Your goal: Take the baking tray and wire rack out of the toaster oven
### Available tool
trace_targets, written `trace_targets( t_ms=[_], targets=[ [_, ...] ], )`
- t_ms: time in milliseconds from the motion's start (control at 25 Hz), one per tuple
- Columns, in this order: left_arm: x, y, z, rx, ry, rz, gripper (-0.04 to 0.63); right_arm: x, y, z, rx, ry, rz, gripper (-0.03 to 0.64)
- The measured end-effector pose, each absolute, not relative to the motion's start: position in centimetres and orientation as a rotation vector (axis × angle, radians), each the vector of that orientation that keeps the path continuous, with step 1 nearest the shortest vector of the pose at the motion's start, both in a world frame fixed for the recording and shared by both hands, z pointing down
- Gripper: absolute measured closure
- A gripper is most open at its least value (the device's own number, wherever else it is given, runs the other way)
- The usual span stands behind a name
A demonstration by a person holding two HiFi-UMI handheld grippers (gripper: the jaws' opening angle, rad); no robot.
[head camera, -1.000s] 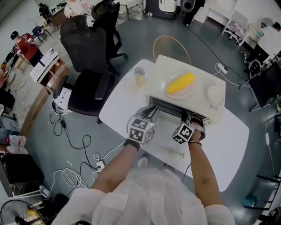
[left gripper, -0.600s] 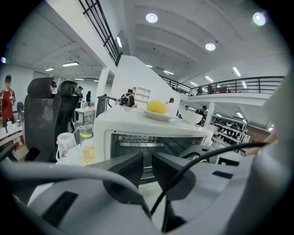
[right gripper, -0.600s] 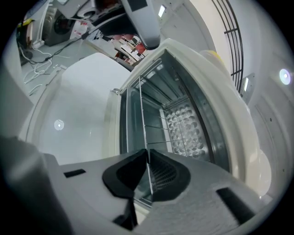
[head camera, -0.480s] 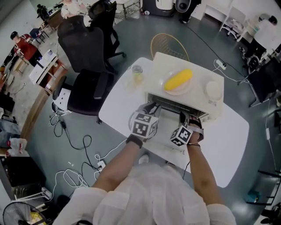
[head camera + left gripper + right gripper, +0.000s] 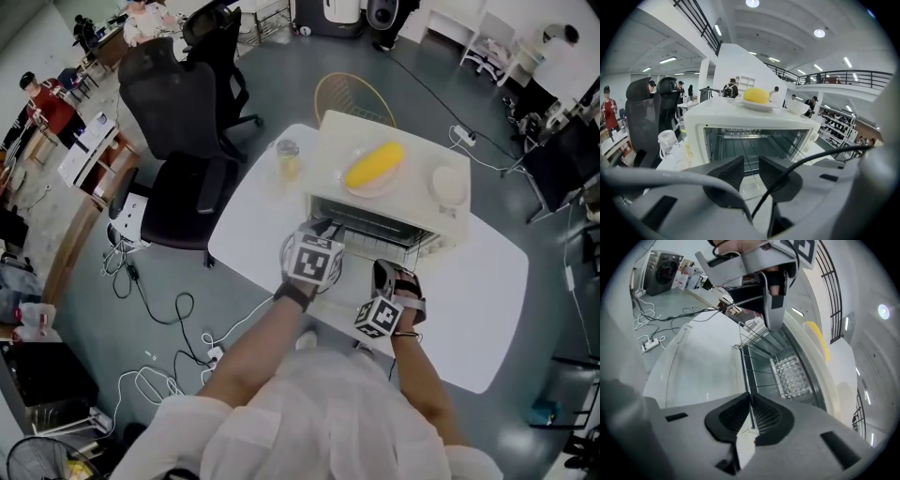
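The rack point(image 5: 751, 363) sticks partly out of the open oven point(image 5: 412, 167) on the white table point(image 5: 251, 225). Its front wire is pinched in the right gripper point(image 5: 750, 401), whose jaws have just closed narrow on it. Under the rack, inside the oven, lies a dimpled tray point(image 5: 793, 375). The left gripper point(image 5: 751, 164) hovers before the oven mouth, above the lowered door point(image 5: 693, 366). Its jaws have just been opening and stand a little apart with nothing between them. On the oven top sit a corn cob point(image 5: 374, 164) on a plate and a bowl point(image 5: 448, 185). A cup point(image 5: 287, 157) stands on the table beside the oven.
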State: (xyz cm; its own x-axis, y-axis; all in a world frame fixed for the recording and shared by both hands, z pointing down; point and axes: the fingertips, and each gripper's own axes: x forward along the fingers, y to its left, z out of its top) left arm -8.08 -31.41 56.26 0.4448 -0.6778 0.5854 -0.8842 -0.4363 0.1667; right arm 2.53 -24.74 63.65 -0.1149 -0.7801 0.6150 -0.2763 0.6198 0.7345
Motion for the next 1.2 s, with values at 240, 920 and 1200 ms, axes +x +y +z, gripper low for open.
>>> trace_targets(
  t_ms=[240,920,1200],
  targets=[
    [-8.9,-33.1,57.8,2.172,-1.366,0.739,0.505,2.3,-23.4,63.6,0.881,-1.698,-0.538,0.600],
    [-8.5,-35.7,62.0,2.052,-1.337,0.901,0.506,8.4,-30.9,61.5,1.463,-1.859,0.622,0.520],
    [-8.4,-36.5,63.0,2.036,-1.353,0.923,0.506,9.7,-32.2,64.6,1.483,-1.747,0.837,0.526]
  ],
)
